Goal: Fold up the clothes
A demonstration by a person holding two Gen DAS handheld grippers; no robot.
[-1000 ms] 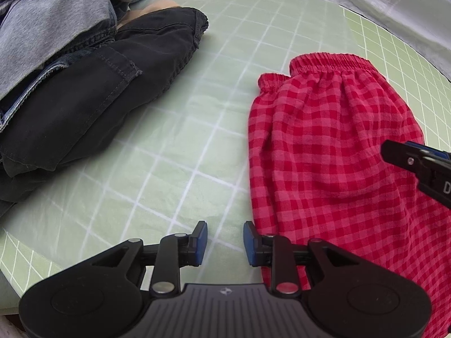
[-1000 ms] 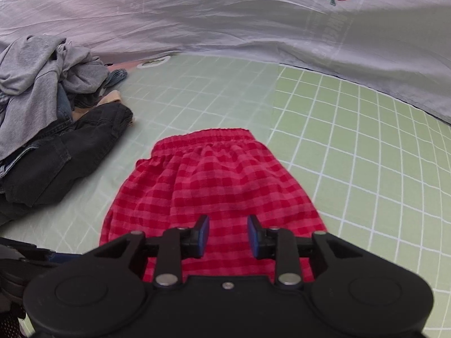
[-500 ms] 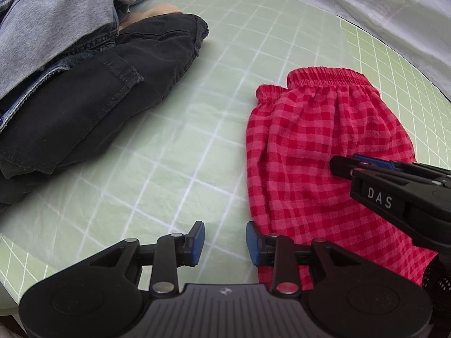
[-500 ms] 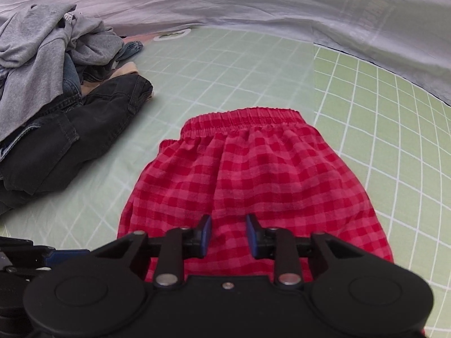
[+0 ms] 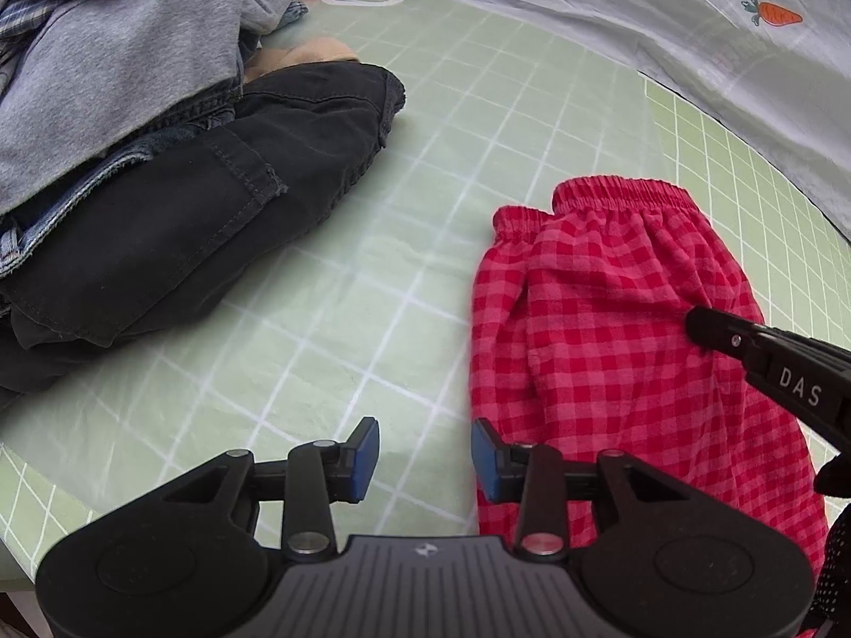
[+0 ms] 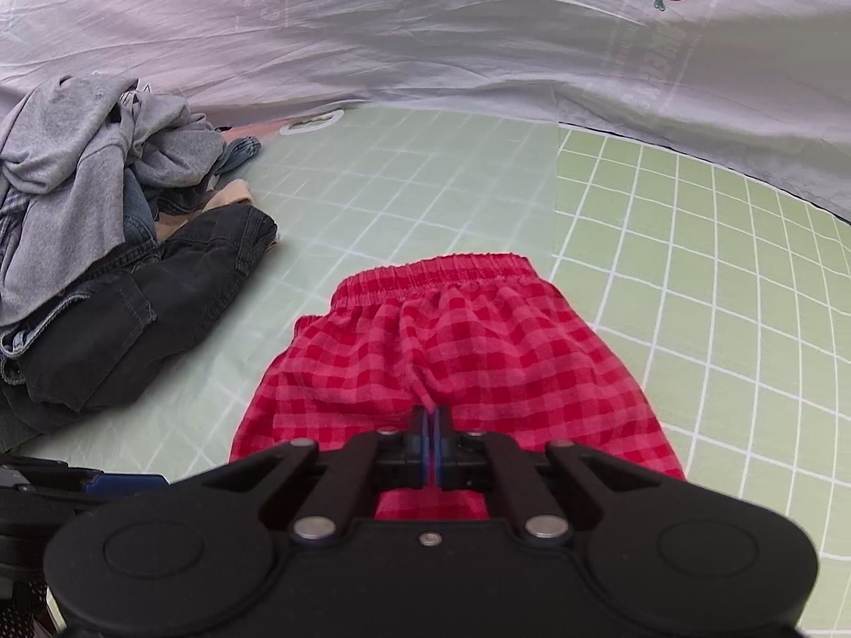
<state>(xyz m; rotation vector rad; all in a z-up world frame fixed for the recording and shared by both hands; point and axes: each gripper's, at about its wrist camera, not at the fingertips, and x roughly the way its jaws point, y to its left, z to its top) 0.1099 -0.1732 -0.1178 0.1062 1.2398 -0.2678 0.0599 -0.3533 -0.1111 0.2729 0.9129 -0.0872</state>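
Red checked shorts (image 5: pixel 617 319) lie folded on the green grid mat, waistband at the far end; they also show in the right wrist view (image 6: pixel 452 351). My right gripper (image 6: pixel 431 438) is shut, pinching a raised fold of the shorts' cloth near their middle; it also shows from the side in the left wrist view (image 5: pixel 697 321). My left gripper (image 5: pixel 425 449) is open and empty, low over the mat at the shorts' near left edge, its right pad next to the cloth.
A pile of clothes lies at the left: black trousers (image 5: pixel 202 223), jeans and a grey sweatshirt (image 5: pixel 106 53), also in the right wrist view (image 6: pixel 96 244). A grey sheet with a carrot print (image 6: pixel 478 42) rises at the back. The green mat (image 6: pixel 691 244) extends right.
My right gripper has moved forward over the shorts and shut on a fold of the cloth. My left gripper stays open near the shorts' left edge.
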